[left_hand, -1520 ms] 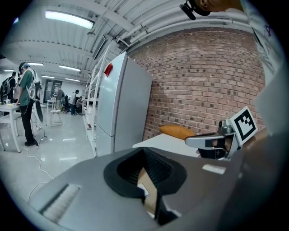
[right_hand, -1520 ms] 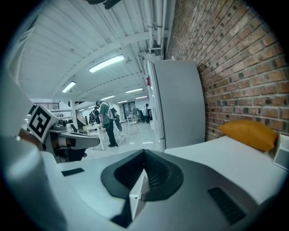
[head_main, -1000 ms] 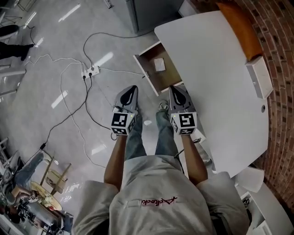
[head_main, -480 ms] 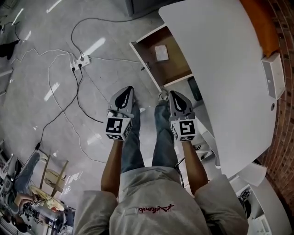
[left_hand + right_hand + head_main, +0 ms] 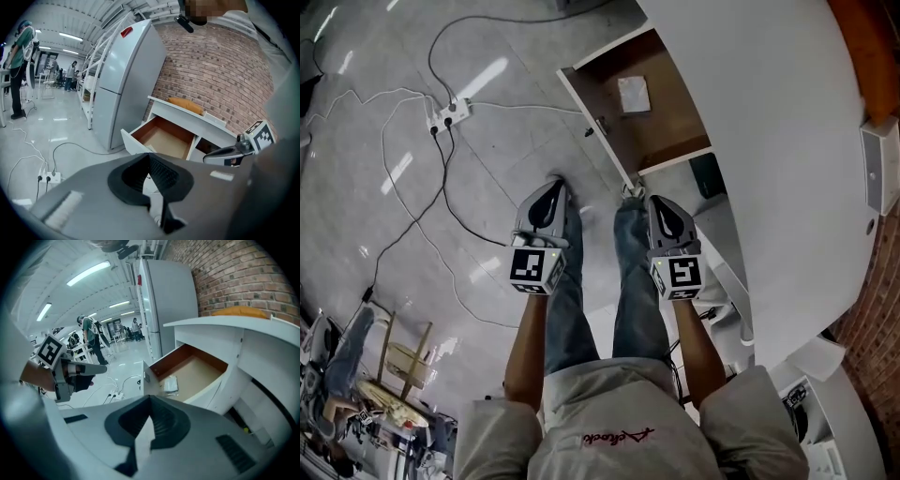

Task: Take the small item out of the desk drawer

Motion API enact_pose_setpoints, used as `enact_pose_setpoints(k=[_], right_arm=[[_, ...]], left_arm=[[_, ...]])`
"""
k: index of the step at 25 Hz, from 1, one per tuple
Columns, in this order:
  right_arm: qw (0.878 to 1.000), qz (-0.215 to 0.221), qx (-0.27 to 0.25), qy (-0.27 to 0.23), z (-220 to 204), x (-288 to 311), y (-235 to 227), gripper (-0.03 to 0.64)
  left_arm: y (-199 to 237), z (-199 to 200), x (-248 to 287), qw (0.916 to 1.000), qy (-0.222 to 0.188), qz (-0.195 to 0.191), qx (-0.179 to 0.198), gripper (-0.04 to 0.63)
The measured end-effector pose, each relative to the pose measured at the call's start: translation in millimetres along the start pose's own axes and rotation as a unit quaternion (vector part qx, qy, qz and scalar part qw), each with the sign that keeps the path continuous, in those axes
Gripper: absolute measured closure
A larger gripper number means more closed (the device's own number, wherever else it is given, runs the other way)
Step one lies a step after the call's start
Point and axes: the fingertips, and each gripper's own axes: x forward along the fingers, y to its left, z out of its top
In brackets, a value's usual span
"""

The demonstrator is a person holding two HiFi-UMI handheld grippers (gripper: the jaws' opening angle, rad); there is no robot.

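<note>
The desk drawer [image 5: 661, 141] stands pulled open from under the white desk top [image 5: 787, 131]. A small white flat item [image 5: 634, 94] lies on its brown bottom, near the back. In the right gripper view the item [image 5: 170, 384] sits just behind the drawer's front panel [image 5: 151, 380]. My left gripper [image 5: 553, 187] hangs over the floor, left of and short of the drawer, shut and empty. My right gripper [image 5: 662, 204] is near the drawer's near corner, shut and empty. Both point at the drawer [image 5: 166, 138] from a distance; left gripper [image 5: 151, 157], right gripper [image 5: 150, 400].
A power strip [image 5: 450, 112] with long cables lies on the floor at the left. A tall grey fridge [image 5: 126, 79] stands behind the drawer. An orange object [image 5: 241, 311] rests on the desk top. A dark object [image 5: 708, 175] sits in the space under the desk.
Both grippers have come down and stayed shut. The open drawer now looks larger and sits higher in the head view.
</note>
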Motion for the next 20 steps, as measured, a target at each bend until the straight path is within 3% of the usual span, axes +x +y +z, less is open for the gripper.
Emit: enact_pose_setpoints(k=[7, 20], right_arm=[[1.0, 0.01, -0.004, -0.001, 0, 22, 3, 0.606], [0.999, 0.002, -0.029, -0.028, 56, 92, -11, 0.606]], left_arm=[[6, -13, 12, 1.0, 0.001, 0.001, -0.009, 0.586], [13, -9, 27, 0.9998, -0.005, -0.005, -0.021, 0.586]])
